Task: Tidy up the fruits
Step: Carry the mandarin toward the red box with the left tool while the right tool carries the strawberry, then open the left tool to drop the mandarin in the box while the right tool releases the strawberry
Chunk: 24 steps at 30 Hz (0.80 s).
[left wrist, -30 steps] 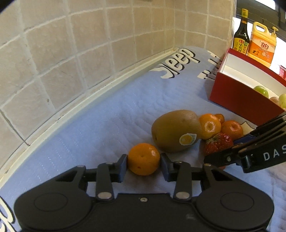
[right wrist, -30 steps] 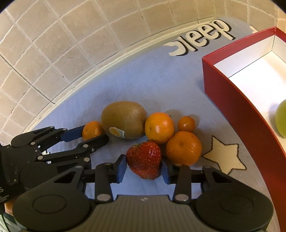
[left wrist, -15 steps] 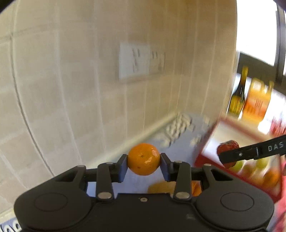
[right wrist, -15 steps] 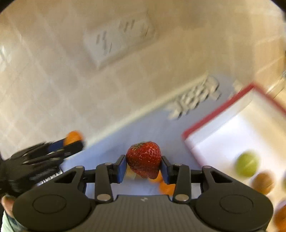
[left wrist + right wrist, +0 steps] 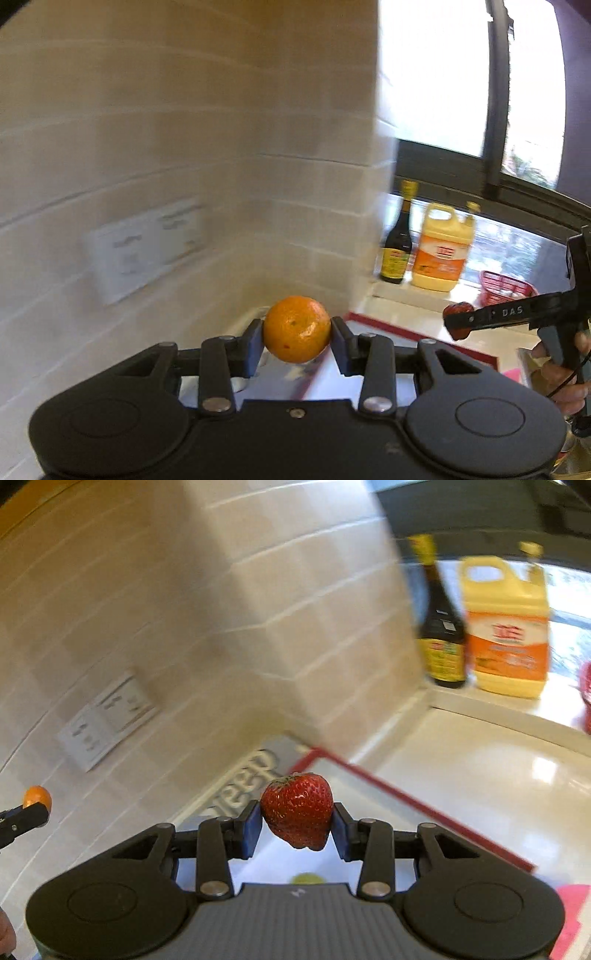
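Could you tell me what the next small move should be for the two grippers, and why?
Probably carry both over the red box and lower them: the left gripper is shut on the orange, the right gripper on the strawberry, both lifted.

Both rigs are chunky matte black plastic. The left claw point(image 5: 297, 341) has two big round housings at 5 and 7 o'clock, silver screws on the linkage arms, and dark blue pads point(image 5: 253, 345) on the fingers. The right claw point(image 5: 297, 825) looks the same but has a ribbed grey centre plate. Its side reads "DAS" in white, with bare fingers point(image 5: 565, 380) and a thin black cable at 4 o'clock.
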{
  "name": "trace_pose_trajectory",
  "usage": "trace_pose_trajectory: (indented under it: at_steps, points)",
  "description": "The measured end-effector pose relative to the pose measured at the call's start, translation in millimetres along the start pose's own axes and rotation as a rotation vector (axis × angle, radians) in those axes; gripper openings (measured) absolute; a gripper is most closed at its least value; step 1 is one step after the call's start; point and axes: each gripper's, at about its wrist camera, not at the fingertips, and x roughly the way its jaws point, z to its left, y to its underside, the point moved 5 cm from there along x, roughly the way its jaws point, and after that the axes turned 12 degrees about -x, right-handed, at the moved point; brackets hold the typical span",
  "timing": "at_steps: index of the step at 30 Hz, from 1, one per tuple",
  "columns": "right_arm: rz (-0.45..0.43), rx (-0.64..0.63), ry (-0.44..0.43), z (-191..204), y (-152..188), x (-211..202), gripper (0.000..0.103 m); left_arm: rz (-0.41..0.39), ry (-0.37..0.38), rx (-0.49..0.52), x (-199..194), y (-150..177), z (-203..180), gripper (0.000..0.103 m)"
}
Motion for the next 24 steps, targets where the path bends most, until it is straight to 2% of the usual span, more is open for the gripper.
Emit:
trace_pose_trajectory:
  at_steps: [7, 11, 15, 19, 21, 24]
  points:
    - [0.071, 0.084, 0.059, -58.9, 18.6, 15.0, 0.042, 0.150, 0.114, -0.050, 111.4, 23.5, -59.8, 0.046]
    - [0.130, 0.117, 0.060, -76.5, 33.7, 35.3, 0.042, 0.257, 0.128, -0.052, 172.7, 48.0, -85.0, 0.046]
    - [0.185, 0.097, 0.043, -72.5, 46.7, 60.6, 0.042, 0.353, 0.114, -0.035, 220.4, 76.6, -98.1, 0.046]
    - [0.233, 0.043, 0.055, -62.0, 56.1, 92.4, 0.042, 0.428, 0.101, -0.039, 251.6, 98.8, -97.0, 0.044]
    - [0.254, 0.004, 0.089, -59.3, 60.7, 107.3, 0.042, 0.457, 0.083, -0.054, 266.5, 106.8, -93.4, 0.045]
    - [0.275, -0.013, 0.091, -59.1, 63.5, 119.4, 0.042, 0.499, 0.109, -0.108, 277.1, 113.7, -87.6, 0.045]
